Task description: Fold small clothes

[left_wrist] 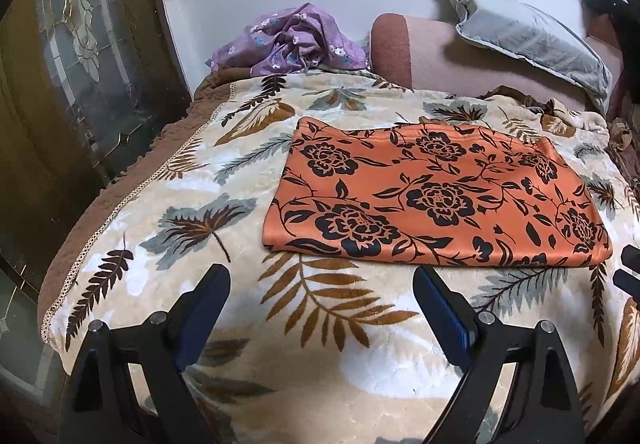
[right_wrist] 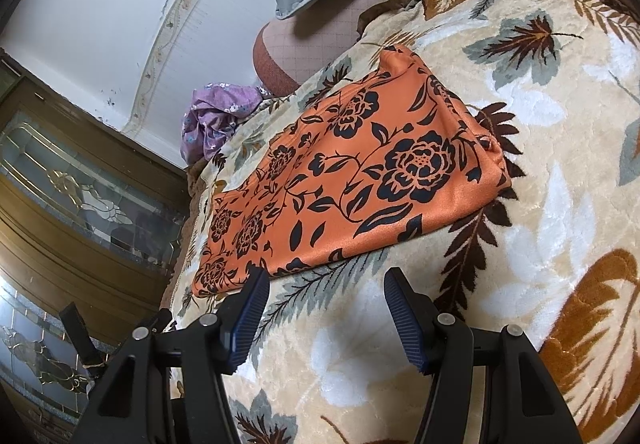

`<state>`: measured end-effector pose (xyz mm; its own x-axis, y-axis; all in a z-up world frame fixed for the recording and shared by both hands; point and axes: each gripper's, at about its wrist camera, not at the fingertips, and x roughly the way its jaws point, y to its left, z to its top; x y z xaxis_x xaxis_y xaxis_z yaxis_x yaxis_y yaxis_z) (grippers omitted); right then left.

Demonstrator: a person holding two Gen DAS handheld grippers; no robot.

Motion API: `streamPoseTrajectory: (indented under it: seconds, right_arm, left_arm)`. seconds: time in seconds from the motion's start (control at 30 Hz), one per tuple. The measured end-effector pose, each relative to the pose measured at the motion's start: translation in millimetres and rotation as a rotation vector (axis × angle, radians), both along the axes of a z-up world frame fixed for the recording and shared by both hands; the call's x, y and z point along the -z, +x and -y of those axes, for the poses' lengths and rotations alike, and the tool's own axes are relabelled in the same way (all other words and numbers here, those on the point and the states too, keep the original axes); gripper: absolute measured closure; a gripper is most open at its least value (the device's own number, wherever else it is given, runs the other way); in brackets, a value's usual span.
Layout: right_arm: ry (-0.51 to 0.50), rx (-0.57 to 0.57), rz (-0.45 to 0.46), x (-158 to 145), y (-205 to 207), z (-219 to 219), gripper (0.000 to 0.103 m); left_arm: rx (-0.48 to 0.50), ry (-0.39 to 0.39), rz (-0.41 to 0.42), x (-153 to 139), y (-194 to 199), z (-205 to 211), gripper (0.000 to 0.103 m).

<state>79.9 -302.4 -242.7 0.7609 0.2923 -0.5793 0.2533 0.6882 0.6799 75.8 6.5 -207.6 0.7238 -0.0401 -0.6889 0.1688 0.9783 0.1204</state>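
An orange cloth with black flowers [left_wrist: 436, 196] lies flat in the middle of the frame, on a bed with a leaf blanket [left_wrist: 192, 212]. It looks folded at least once, with a thick rolled edge at the near side.

The left gripper [left_wrist: 322, 298] hangs just in front of that near edge, jaws wide apart and holding nothing. In the right view, the right gripper [right_wrist: 326, 298] is the same, with its jaws spread and nothing in them, low in the frame near the cloth's edge.

I think another fold comes next. Each gripper would need to pinch an end of the cloth.

There is bare blanket all around. A purple bundle [left_wrist: 288, 40] and a grey pillow [left_wrist: 528, 40] sit well apart at the top.
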Motion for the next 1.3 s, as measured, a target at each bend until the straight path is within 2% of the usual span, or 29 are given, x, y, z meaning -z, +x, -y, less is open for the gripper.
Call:
streamPoseTrajectory:
  seconds: [1.3]
  right_arm:
    - [-0.005,-0.005,0.0,-0.1,1.9,0.6,0.039]
  left_arm:
    - [0.028,0.005,-0.018,4.7,0.8,2.5,0.01]
